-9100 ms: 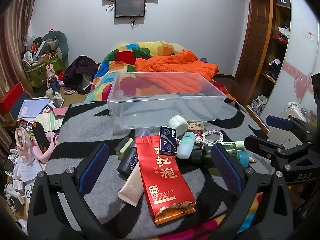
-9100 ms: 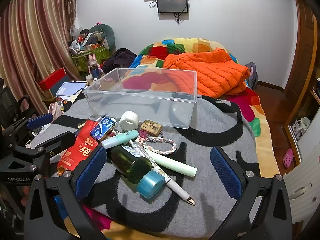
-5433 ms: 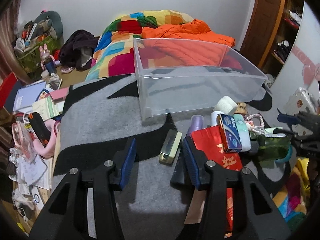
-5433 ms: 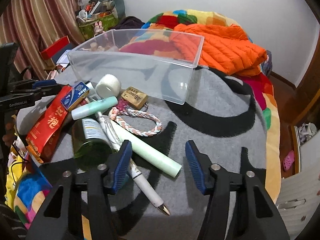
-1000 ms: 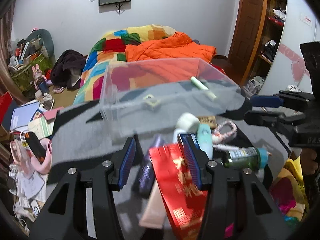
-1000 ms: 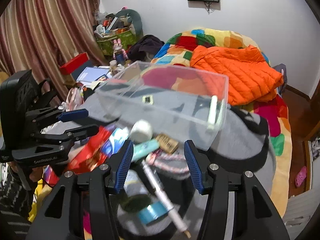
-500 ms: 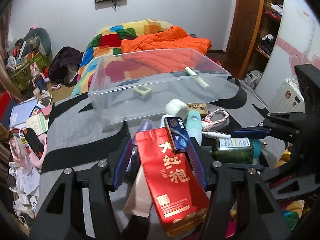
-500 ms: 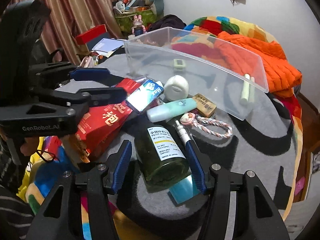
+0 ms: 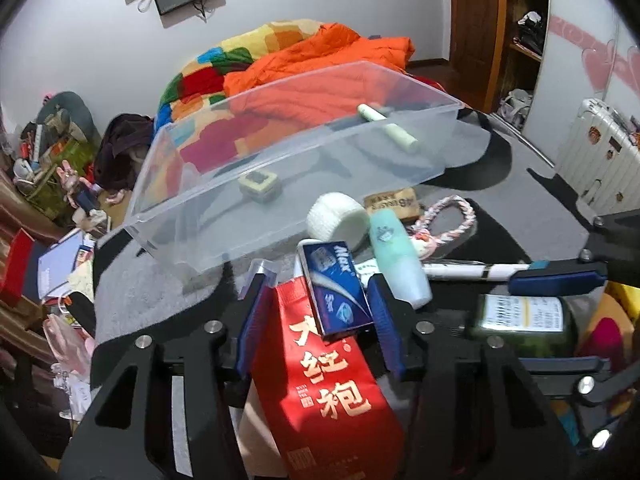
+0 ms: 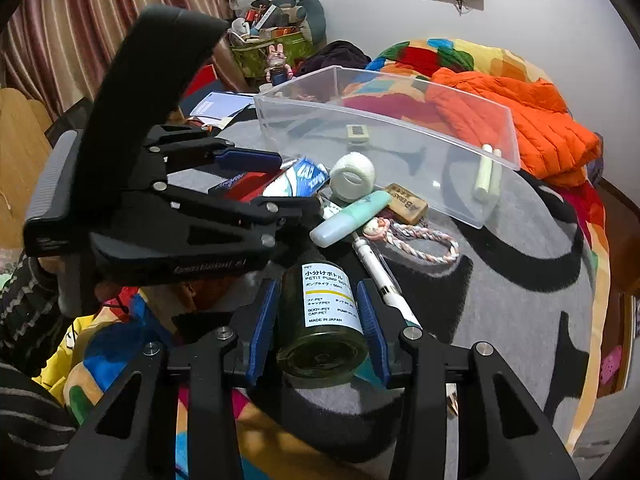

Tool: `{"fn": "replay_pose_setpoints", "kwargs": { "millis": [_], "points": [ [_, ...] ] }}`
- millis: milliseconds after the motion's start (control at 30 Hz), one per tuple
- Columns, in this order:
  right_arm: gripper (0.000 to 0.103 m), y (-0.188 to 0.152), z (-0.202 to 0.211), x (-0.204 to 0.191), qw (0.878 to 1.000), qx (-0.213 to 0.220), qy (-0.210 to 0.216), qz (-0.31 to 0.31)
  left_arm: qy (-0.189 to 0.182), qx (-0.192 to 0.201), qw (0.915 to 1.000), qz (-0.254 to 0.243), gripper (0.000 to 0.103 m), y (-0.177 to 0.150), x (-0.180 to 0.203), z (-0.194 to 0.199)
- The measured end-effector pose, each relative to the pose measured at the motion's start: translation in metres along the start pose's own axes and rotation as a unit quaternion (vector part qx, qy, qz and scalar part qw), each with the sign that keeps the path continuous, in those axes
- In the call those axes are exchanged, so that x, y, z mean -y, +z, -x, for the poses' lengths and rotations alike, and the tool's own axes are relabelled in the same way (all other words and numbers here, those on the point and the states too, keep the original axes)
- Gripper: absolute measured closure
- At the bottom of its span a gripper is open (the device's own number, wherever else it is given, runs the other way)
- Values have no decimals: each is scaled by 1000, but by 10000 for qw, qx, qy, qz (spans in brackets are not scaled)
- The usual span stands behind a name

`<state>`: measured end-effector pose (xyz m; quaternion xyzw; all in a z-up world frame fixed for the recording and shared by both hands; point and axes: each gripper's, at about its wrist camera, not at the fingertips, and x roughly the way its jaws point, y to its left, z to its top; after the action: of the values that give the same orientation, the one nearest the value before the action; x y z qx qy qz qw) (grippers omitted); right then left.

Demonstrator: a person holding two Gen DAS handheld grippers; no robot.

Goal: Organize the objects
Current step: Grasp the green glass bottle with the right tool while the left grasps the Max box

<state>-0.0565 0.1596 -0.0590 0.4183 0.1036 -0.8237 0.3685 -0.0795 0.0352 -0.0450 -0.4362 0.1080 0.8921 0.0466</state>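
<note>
My left gripper (image 9: pixel 316 300) straddles a red tea packet (image 9: pixel 324 376) with a blue Max box (image 9: pixel 334 288) lying on top; its pads sit close to the packet's sides. My right gripper (image 10: pixel 316 304) has its pads against a green pump bottle (image 10: pixel 320 316) lying on the grey rug. A clear plastic bin (image 9: pixel 280 160) behind holds a small square case (image 9: pixel 258 184) and a pale green tube (image 9: pixel 388 126). The left gripper also shows in the right wrist view (image 10: pixel 256 176).
A white tape roll (image 9: pixel 338 218), mint tube (image 9: pixel 400 256), brown eraser (image 9: pixel 392 202), braided cord (image 9: pixel 448 220) and white pen (image 9: pixel 472 270) lie in front of the bin. An orange jacket (image 9: pixel 328 56) lies on the bed behind. Clutter fills the floor at left.
Both grippers have dropped lower and moved forward onto the pile. The left now flanks the red packet, and the right has closed in around the green bottle.
</note>
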Motion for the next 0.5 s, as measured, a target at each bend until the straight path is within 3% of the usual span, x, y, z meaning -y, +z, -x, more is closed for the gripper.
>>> {"fn": "replay_pose_setpoints", "kwargs": {
  "millis": [100,300,500],
  "points": [
    [65,-1,0,-1,10000,34,18,-1,-103,44,9999,79,76,-1,-4,4],
    [65,3,-5,-4,10000,-29,90,18,-209,95,9995,232,76,-6,-11,9],
    [57,3,-6,-5,9999,-80,83,16,-442,257,9967,623,76,-13,-27,24]
  ]
}}
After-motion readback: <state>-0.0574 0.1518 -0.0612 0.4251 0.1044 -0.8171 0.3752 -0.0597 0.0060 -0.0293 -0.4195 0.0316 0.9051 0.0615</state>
